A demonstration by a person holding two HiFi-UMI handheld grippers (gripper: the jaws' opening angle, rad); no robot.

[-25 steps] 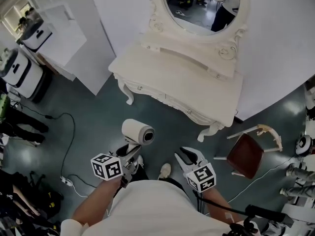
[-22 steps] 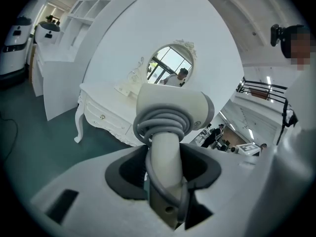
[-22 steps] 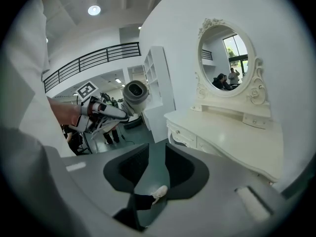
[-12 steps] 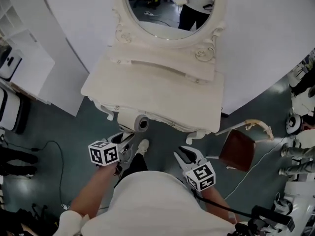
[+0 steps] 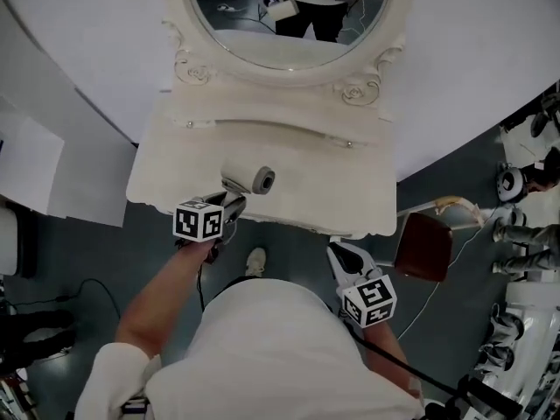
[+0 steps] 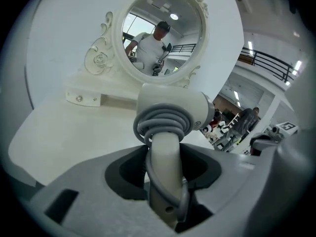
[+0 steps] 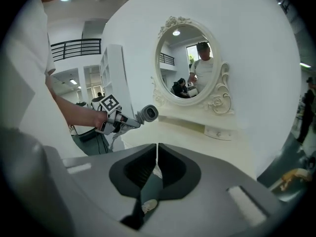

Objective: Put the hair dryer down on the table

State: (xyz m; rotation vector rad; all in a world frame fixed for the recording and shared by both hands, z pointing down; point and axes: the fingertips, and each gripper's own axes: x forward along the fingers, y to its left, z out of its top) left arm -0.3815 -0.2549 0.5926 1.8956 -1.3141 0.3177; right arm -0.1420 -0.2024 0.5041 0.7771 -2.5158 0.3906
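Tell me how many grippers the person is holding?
2. The left gripper grips the hair dryer over the dressing table; the right gripper, jaws closing on nothing, hangs near the red chair. None hidden.

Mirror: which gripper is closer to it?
Left. The left gripper holds the hair dryer over the front edge of the table, below the mirror. The right gripper hangs back off the table, its fingers closing on nothing.

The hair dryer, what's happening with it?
A person holds a gripper in each hand. The left gripper clamps the hair dryer by its handle, cord wound round it, over the dressing table below the mirror; it looks not yet set down. The right gripper is empty, its jaws closing, off the table's front edge.
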